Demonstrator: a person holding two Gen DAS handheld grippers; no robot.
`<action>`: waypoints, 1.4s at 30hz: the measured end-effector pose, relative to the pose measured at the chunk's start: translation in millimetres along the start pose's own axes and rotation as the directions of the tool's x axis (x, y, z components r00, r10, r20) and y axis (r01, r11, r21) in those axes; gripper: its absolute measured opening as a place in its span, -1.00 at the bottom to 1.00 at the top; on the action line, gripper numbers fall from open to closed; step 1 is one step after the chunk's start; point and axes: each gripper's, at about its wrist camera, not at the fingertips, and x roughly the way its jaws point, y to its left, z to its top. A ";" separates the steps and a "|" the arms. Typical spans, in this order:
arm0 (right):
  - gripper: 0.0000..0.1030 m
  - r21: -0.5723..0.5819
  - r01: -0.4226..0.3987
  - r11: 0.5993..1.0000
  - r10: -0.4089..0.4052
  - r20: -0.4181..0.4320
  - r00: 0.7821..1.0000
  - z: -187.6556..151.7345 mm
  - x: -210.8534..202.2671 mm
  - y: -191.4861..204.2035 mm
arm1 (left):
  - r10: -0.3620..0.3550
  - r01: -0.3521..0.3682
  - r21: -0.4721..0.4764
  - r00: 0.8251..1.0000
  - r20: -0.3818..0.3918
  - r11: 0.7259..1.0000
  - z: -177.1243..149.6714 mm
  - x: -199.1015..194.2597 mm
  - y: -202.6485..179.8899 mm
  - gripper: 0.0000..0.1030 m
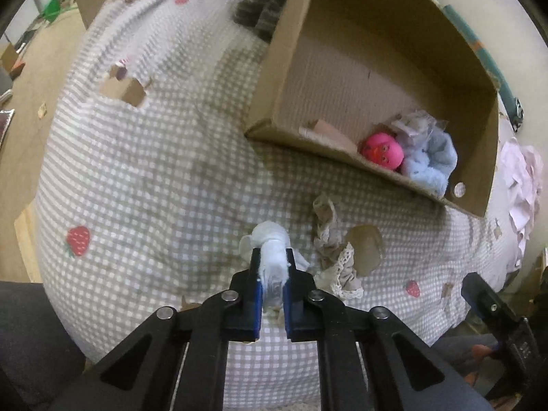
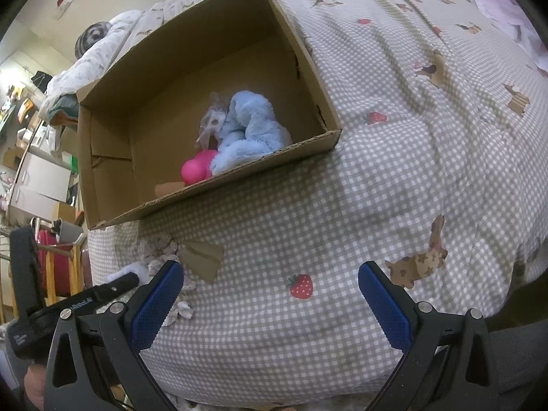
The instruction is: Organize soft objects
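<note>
My left gripper point(image 1: 273, 263) is shut on a small white soft cloth point(image 1: 270, 246) just above the checked bedspread. A beige lace-trimmed cloth point(image 1: 334, 253) lies on the bed right beside it; it also shows in the right wrist view point(image 2: 161, 253). A cardboard box point(image 1: 387, 54) behind holds a pink ball toy point(image 1: 382, 152), a light blue plush point(image 1: 433, 159) and a crinkly clear item point(image 1: 414, 123). My right gripper point(image 2: 270, 274) is open and empty over the bedspread in front of the box point(image 2: 274, 152), with the blue plush point(image 2: 250, 130) and pink toy point(image 2: 197, 169) inside.
A grey knitted item point(image 1: 263, 3) lies behind the box. A pale pink garment point(image 1: 522, 178) lies at the bed's right side. The bedspread point(image 2: 394, 188) has strawberry and dog prints. Room furniture and shelves point(image 2: 30, 157) stand beyond the bed's left edge.
</note>
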 end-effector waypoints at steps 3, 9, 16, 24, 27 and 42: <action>1.00 -0.002 0.001 1.000 -0.001 0.001 1.000 0.1 0.5 0.1 | -0.014 0.013 0.005 0.999 0.031 1.000 1.7 -15.8 3.8 -0.87; 1.00 0.011 -0.011 1.000 0.011 0.000 1.000 1.4 3.0 2.1 | -0.022 0.019 0.025 0.992 0.125 1.000 6.1 -46.7 7.4 -0.88; 1.00 0.029 -0.086 0.996 0.087 -0.051 0.995 10.1 13.1 0.7 | -0.030 0.026 0.025 0.983 0.179 0.999 3.1 -62.1 12.8 -0.88; 0.43 -0.032 -0.177 0.984 0.168 -0.188 0.968 18.5 56.5 32.4 | 0.023 -0.045 0.100 0.977 0.212 0.994 -2.0 -59.0 -6.6 -0.88; 0.24 -0.049 -0.172 0.984 0.157 -0.224 0.962 18.2 70.7 46.8 | 0.027 -0.048 0.097 0.978 0.206 0.994 -0.8 -57.5 -5.1 -0.88; -0.88 -0.112 -0.080 0.990 0.052 -0.230 0.972 25.9 96.6 55.8 | 0.056 -0.089 0.161 0.978 0.199 0.983 -3.7 -47.4 -18.7 -0.88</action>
